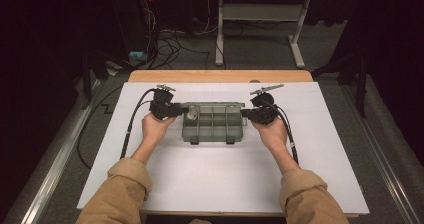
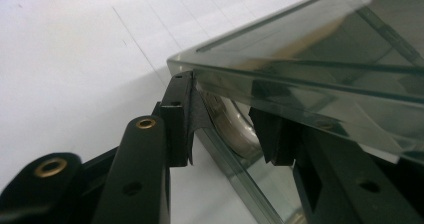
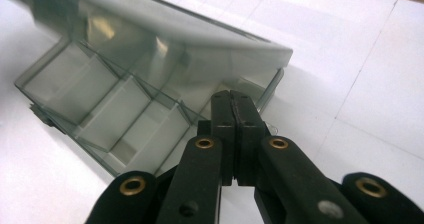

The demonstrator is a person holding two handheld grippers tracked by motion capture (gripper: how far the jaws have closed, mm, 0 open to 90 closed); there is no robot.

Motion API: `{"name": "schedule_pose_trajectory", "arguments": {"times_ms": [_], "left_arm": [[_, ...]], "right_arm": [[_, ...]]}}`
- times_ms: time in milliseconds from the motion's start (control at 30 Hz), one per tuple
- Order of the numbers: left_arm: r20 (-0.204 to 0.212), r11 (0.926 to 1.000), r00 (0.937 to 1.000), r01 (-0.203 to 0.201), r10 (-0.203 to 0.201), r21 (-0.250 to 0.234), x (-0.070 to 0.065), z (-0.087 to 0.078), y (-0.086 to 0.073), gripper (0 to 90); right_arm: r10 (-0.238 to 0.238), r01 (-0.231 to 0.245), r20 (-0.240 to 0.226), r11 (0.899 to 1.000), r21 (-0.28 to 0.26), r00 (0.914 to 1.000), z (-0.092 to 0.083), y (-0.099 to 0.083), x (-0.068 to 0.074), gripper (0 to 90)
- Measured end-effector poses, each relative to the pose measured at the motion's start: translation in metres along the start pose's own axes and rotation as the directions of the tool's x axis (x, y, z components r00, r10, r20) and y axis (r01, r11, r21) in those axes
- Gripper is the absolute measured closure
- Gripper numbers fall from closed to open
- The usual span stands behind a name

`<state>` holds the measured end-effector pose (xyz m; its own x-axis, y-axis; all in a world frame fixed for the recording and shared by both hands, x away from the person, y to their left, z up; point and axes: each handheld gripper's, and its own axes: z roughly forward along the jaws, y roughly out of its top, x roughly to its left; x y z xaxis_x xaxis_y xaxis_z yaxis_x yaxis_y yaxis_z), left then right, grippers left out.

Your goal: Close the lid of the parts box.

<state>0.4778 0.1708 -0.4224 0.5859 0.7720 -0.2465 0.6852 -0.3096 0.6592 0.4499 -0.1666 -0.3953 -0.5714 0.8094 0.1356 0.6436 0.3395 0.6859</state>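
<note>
Near the table's far edge, midway between its side edges, a smoky plastic organizer box [image 1: 214,124] sits on the white sheet [image 1: 210,179] with its lid [image 3: 165,44] raised partway. The left gripper [image 1: 176,110] straddles the box's left wall, jaws part open, one outside and one inside beside a metal ring [image 2: 235,129]; whether they pinch the wall cannot be told. The right gripper [image 1: 246,113], jaws pressed together on nothing, touches the box's right end. By appearances, opening is under way, and most compartments look empty.
</note>
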Motion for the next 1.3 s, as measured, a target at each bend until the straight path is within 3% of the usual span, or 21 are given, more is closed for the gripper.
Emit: {"name": "schedule_pose_trajectory", "arguments": {"times_ms": [67, 233, 467, 633, 767, 933, 1100, 1200, 1300], "left_arm": [[0.013, 0.9998, 0.9997, 0.021, -0.021, 0.006, 0.001, 0.001, -0.002, 58.1], [0.033, 0.9996, 0.9992, 0.022, -0.022, 0.016, 0.002, -0.002, -0.008, 55.1], [0.064, 0.9994, 0.9974, 0.033, -0.033, 0.009, 0.002, -0.012, -0.016, 61.1], [0.054, 0.9993, 0.9978, 0.037, -0.038, 0.007, 0.001, -0.020, -0.021, 64.4], [0.023, 0.9991, 0.9989, 0.039, -0.040, 0.015, 0.002, -0.024, -0.025, 63.9], [0.014, 0.9977, 0.9985, 0.053, -0.052, -0.043, 0.004, -0.039, -0.025, 63.9], [0.032, 0.9964, 0.9995, 0.002, 0.001, -0.085, -0.011, -0.049, -0.024, 64.2], [0.034, 0.9957, 0.9984, -0.042, 0.045, -0.083, -0.024, -0.049, -0.024, 64.3], [-0.016, 0.9917, 0.9928, -0.120, 0.119, -0.048, -0.037, -0.044, -0.027, 64.7]], "right_arm": [[-0.002, 0.002, 0.000, 1.000, 0.005, 1.0000, 0.000, 0.000, 0.000, 90.0], [0.006, -0.006, -0.014, 1.000, 0.000, 0.9999, -0.001, -0.001, -0.001, 90.0], [-0.008, 0.008, -0.020, 1.000, 0.008, 0.9998, -0.001, -0.005, 0.000, 90.0], [-0.008, 0.008, -0.029, 1.000, 0.015, 0.9996, -0.001, -0.013, -0.003, 89.7], [-0.006, 0.007, -0.039, 1.000, 0.023, 0.9992, 0.000, -0.018, -0.003, 89.7], [-0.017, 0.018, -0.048, 0.999, 0.031, 0.9987, 0.001, -0.022, -0.001, 89.7], [-0.018, 0.019, -0.048, 0.999, 0.036, 0.9987, 0.001, -0.025, -0.002, 89.6], [-0.013, 0.015, -0.047, 0.999, 0.045, 0.9988, 0.002, -0.027, -0.002, 89.3], [-0.014, 0.016, -0.043, 0.999, 0.050, 0.9990, 0.002, -0.027, -0.002, 89.3]]}}
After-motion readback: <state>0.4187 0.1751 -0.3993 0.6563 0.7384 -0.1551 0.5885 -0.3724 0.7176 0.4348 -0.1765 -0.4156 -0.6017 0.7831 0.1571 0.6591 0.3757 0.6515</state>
